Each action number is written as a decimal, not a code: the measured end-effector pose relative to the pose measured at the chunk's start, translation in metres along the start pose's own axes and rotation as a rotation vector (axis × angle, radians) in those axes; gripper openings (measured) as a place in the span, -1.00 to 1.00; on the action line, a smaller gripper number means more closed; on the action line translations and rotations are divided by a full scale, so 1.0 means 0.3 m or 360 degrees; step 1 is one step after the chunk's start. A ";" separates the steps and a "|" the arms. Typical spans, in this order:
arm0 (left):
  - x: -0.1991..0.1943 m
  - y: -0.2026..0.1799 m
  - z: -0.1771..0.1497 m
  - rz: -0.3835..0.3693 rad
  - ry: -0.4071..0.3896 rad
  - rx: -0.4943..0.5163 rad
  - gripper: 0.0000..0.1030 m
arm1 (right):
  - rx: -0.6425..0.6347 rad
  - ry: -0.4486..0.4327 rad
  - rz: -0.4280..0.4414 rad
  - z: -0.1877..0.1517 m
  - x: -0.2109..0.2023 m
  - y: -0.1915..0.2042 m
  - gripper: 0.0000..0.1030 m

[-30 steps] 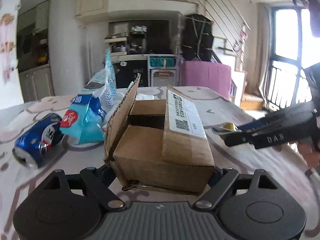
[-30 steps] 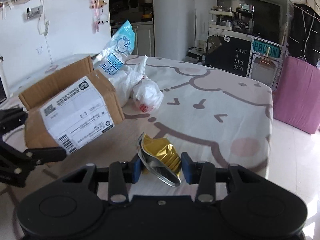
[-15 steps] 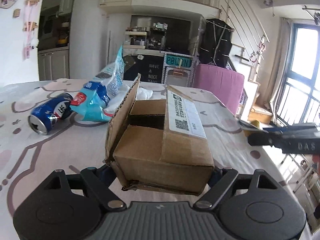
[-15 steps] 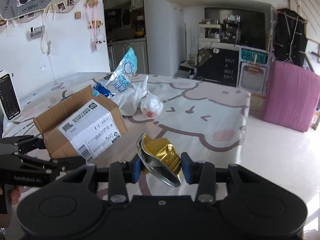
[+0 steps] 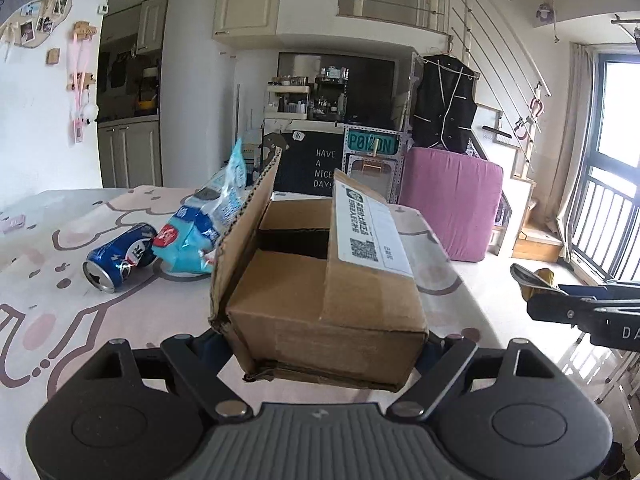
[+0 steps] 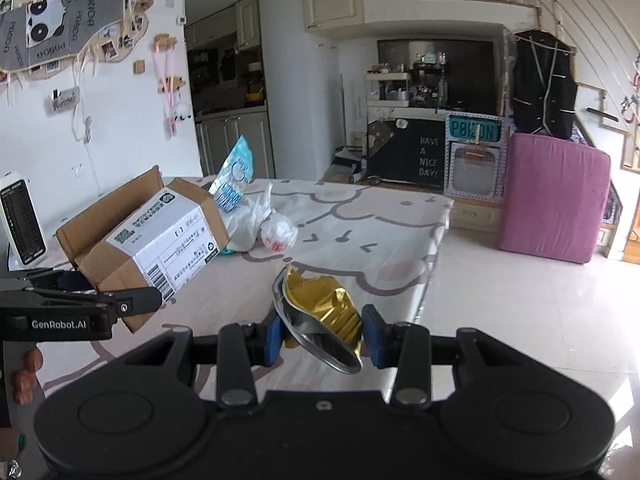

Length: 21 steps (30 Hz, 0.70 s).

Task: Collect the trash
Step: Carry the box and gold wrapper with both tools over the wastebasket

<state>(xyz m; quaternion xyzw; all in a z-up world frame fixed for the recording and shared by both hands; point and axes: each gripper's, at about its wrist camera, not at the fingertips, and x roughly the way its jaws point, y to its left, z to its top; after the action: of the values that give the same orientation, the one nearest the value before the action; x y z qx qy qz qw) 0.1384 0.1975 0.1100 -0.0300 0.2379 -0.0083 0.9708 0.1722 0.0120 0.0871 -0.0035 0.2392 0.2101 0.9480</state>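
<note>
My left gripper (image 5: 320, 344) is shut on a brown cardboard box (image 5: 320, 284) with a white label and a raised flap, held above the table. From the right wrist view the same box (image 6: 148, 236) hangs at the left in the left gripper (image 6: 104, 300). My right gripper (image 6: 322, 332) is shut on a crushed gold and silver can (image 6: 324, 316). That can (image 5: 534, 278) and the right gripper (image 5: 568, 300) show at the right edge of the left wrist view. A blue can (image 5: 116, 256) lies on its side beside a light blue plastic bag (image 5: 208, 224) on the table.
The table (image 6: 360, 240) wears a pink cartoon cloth, with a tied white plastic bag (image 6: 278, 232) on it. A pink padded block (image 6: 554, 196) stands on the floor at the right, a black chalkboard cabinet (image 6: 420, 160) behind. A white device (image 6: 20, 220) sits at far left.
Both grippers have pulled back and risen with their loads. The table and its trash now sit farther away and more of the room and floor shows.
</note>
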 end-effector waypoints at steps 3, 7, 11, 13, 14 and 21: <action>-0.006 -0.041 0.001 -0.0017 -0.0001 0.0004 0.67 | 0.0018 -0.0019 -0.0021 -0.003 -0.043 -0.029 -0.19; -0.004 -0.110 0.001 -0.0059 0.0004 0.0019 0.67 | 0.0047 -0.0029 -0.0077 -0.011 -0.093 -0.084 -0.19; 0.011 -0.189 0.002 -0.0102 0.0024 0.0034 0.67 | 0.0070 -0.0039 -0.0135 -0.029 -0.148 -0.154 -0.19; 0.021 -0.239 0.001 -0.0135 0.0032 0.0043 0.67 | 0.0089 -0.0043 -0.0171 -0.039 -0.174 -0.195 -0.19; 0.027 -0.262 -0.002 -0.0150 0.0035 0.0049 0.67 | 0.0095 -0.0044 -0.0189 -0.045 -0.185 -0.215 -0.19; 0.085 -0.450 -0.011 -0.0261 0.0076 0.0113 0.67 | 0.0155 -0.0036 -0.0313 -0.091 -0.255 -0.365 -0.19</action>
<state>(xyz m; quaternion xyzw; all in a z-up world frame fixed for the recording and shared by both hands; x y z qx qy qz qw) 0.1592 0.0617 0.1036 -0.0147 0.2574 -0.0970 0.9613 0.1425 -0.1211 0.0874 0.0216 0.2369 0.1041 0.9657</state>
